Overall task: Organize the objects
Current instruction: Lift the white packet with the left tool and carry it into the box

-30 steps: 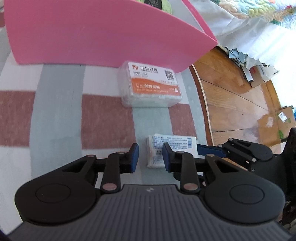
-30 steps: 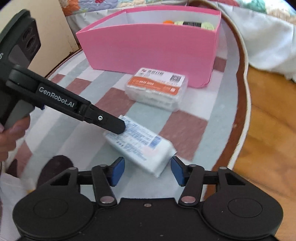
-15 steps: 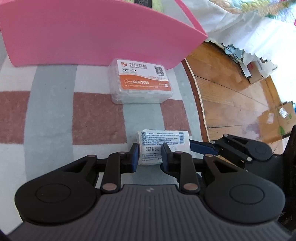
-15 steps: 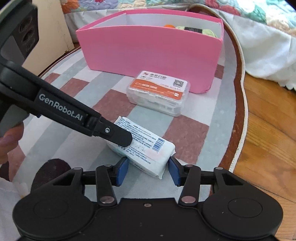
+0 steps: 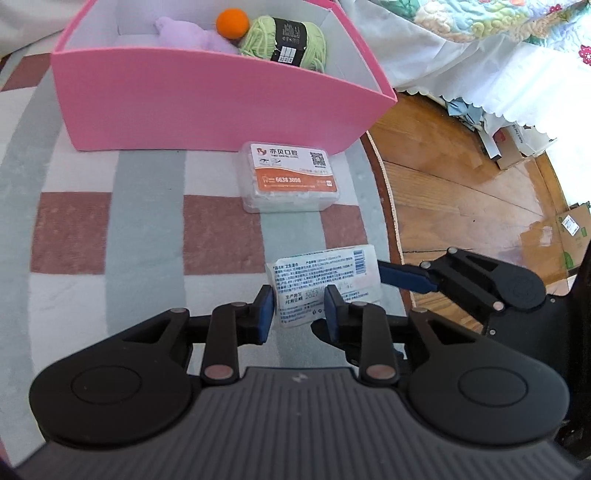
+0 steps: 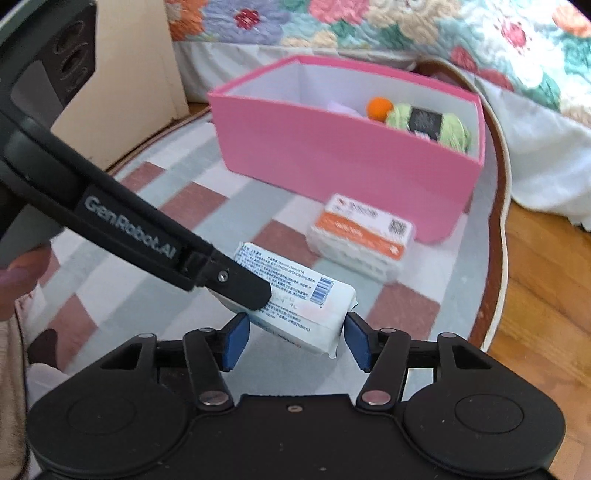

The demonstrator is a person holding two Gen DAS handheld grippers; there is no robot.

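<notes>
Both hand-held grippers grip white packet [image 5: 322, 274]: left [image 5: 300, 309] narrow w/ pads on it. Right [image 6: 295, 341] clamps its ends.

A: What can be read here?

B: The left gripper's finger [image 6: 122, 229] carries "GenRobot.AI". The clear plastic box [image 5: 290, 179] has the number "6638 3098" on its orange label.

A: And the white packet [image 5: 325, 282]?

B: A barcode only; its print is too small.

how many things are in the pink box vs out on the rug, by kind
In the pink box:
orange ball: 1
green yarn: 1
purple soft thing: 1
On the rug:
plastic case: 1
white packet: 1
Total: 5
</notes>
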